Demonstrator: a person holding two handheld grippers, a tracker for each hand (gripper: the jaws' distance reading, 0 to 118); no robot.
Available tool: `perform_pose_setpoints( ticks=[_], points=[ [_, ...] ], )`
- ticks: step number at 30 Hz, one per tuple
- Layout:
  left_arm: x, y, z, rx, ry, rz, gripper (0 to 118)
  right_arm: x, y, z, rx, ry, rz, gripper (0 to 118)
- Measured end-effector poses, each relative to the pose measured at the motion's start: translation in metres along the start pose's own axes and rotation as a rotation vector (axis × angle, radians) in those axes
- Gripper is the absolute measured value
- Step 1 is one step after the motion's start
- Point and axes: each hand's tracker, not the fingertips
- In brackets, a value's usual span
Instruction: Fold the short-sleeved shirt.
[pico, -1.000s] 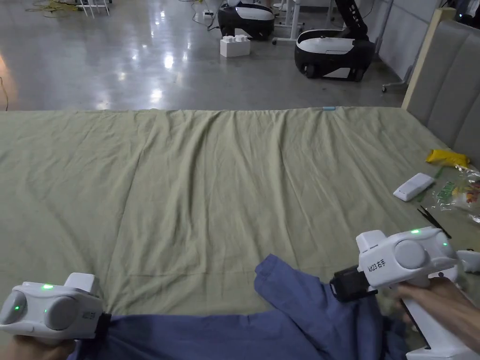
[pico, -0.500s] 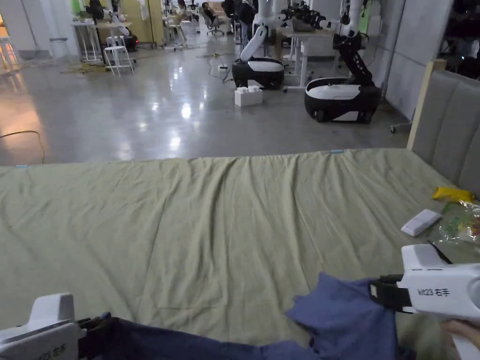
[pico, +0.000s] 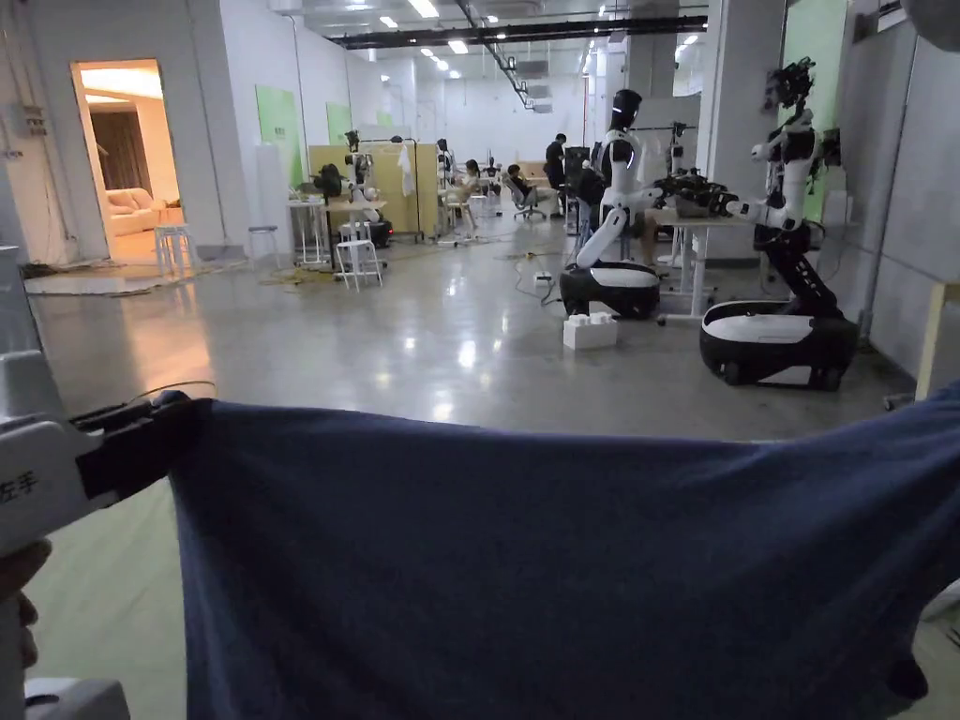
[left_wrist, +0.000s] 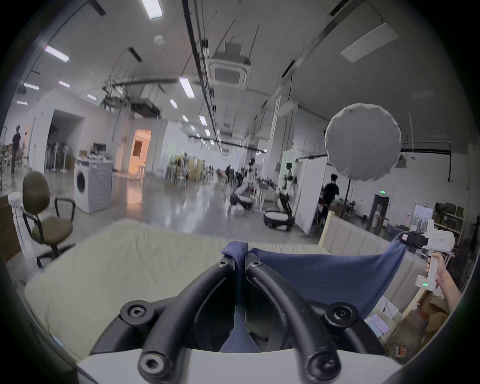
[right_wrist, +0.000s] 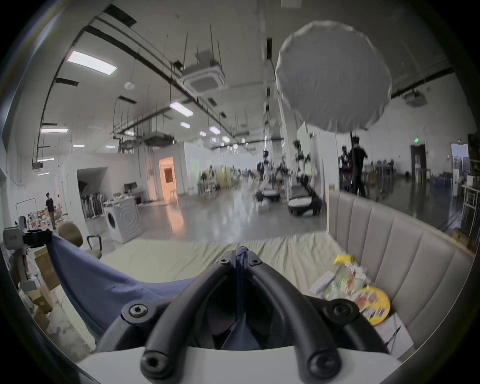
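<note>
aloft above the bed (left_wrist: 130, 259), the blue shirt (pico: 525, 581) hangs stretched between the left tool (left_wrist: 240, 257) and right tool (right_wrist: 240, 256), each clamped on a corner; soft, light cloth, probably best gripped at its edges.

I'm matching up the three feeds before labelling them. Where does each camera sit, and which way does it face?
Head view: on the person's head, facing across the raised blue shirt into the hall; left gripper at the left edge.
Left gripper view: on the left gripper, jaws shut on a shirt corner; right gripper farther off.
Right gripper view: on the right gripper, jaws pinching the other corner, facing the bed.
Shared: the shirt stretched between the grippers.
</note>
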Motion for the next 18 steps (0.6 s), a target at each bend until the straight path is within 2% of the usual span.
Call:
perform_pose_setpoints(
  ticks=[2, 4, 8, 13, 14, 15, 17, 18],
  points=[
    [0.003, 0.018, 0.006, 0.054, 0.006, -0.008, 6, -0.005, 0.018, 0.003, 0.046, -0.020, 0.021, 5],
    [0.004, 0.035, 0.009, 0.090, 0.021, -0.003, 6, -0.014, 0.037, 0.006, 0.102, -0.045, 0.088, 5],
    [0.007, 0.056, 0.006, 0.126, 0.053, -0.033, 6, -0.024, 0.054, 0.007, 0.167, -0.082, 0.135, 5],
    [0.002, 0.061, -0.009, 0.132, 0.073, -0.032, 6, -0.020, 0.049, 0.007, 0.161, -0.085, 0.111, 5],
    [0.001, 0.060, -0.013, 0.131, 0.075, -0.031, 6, -0.004, 0.021, -0.025, -0.213, -0.090, -0.258, 5],
    [-0.002, 0.060, -0.017, 0.130, 0.077, -0.029, 6, 0.011, 0.019, -0.044, -0.185, -0.091, -0.228, 5],
    [-0.006, 0.059, -0.029, 0.117, 0.079, -0.022, 6, 0.056, 0.004, -0.099, -0.190, -0.093, -0.229, 5],
    [-0.007, 0.057, -0.037, 0.110, 0.086, -0.017, 6, 0.023, 0.017, -0.079, -0.163, -0.051, -0.201, 5]
  ],
)
